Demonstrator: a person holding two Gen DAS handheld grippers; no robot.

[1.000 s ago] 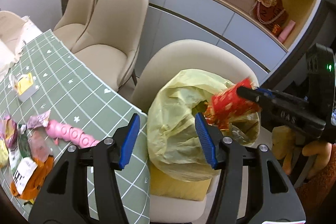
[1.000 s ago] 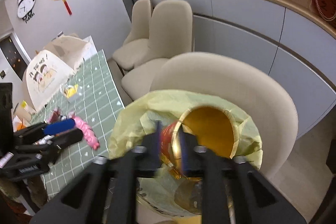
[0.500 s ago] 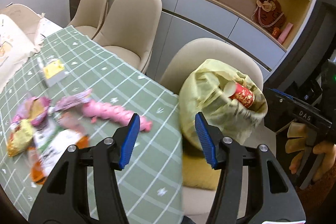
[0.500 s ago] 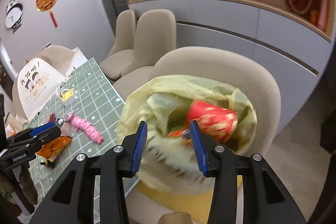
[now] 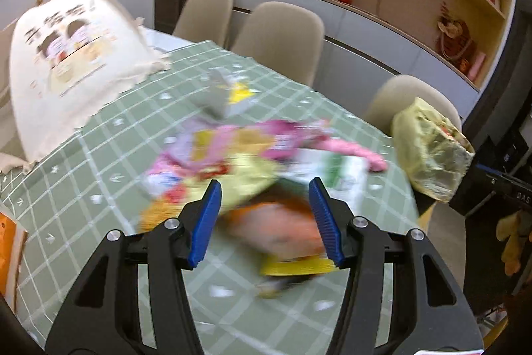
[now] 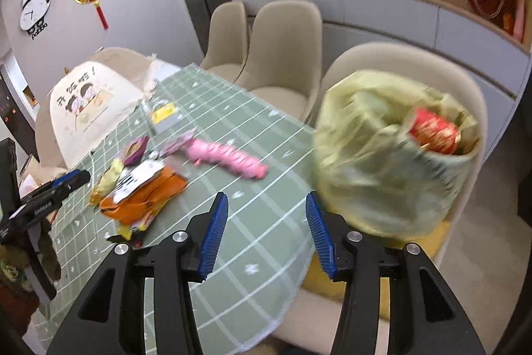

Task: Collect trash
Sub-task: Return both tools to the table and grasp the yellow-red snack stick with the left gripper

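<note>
Left claw (image 5: 264, 218): jaws apart, empty, poised low over the heap of wrappers (image 5: 266, 162) just ahead of its tips, probably lined up for the next pick. The left wrist view is motion-blurred, so single wrappers cannot be told apart there. Right claw (image 6: 264, 233): jaws apart, empty, above the green checked table (image 6: 262, 205) near its edge. Ahead and to its left the right wrist view resolves what the left cannot: an orange packet (image 6: 146, 195) and, beyond it, a pink wrapper (image 6: 229, 157). Ahead and to its right, the yellow trash bag (image 6: 382, 168) sits open-mouthed on a chair (image 6: 405, 62) drawn against the table, likely for short drops; a red cup (image 6: 432, 133) lies at its mouth. Farther back on the table: a cream tote bag (image 6: 89, 108).
</note>
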